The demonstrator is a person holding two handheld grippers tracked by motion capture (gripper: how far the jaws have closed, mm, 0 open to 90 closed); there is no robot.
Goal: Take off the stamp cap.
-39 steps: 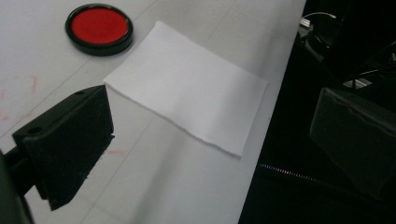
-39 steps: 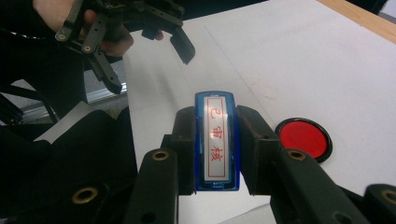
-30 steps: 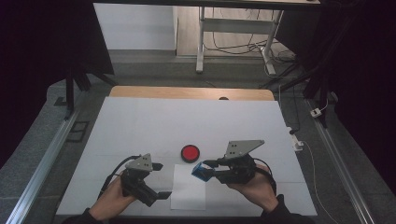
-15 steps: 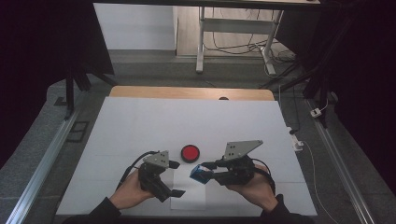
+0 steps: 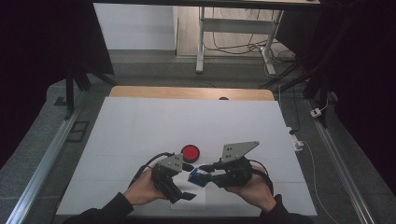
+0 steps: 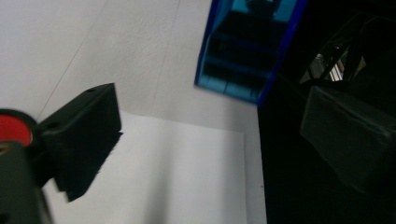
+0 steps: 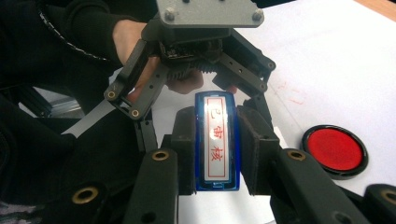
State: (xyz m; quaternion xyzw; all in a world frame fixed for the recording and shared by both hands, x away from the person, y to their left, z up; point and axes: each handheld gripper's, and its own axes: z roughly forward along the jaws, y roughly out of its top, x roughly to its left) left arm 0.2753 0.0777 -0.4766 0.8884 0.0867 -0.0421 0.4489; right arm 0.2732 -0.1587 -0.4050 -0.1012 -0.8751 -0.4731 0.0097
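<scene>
The high view was dim around its edges, with both sides of the frame falling into near black, while the white bench [image 5: 140, 121] caught even, soft light from above and showed only faint shadows. The left gripper view was blurred throughout; its right half sank into darkness, and the blue stamp [image 6: 247, 42] at the top edge was out of focus. The right gripper view was sharper, with glare along the stamp's glossy rim and soft focus in the nearest foreground.
</scene>
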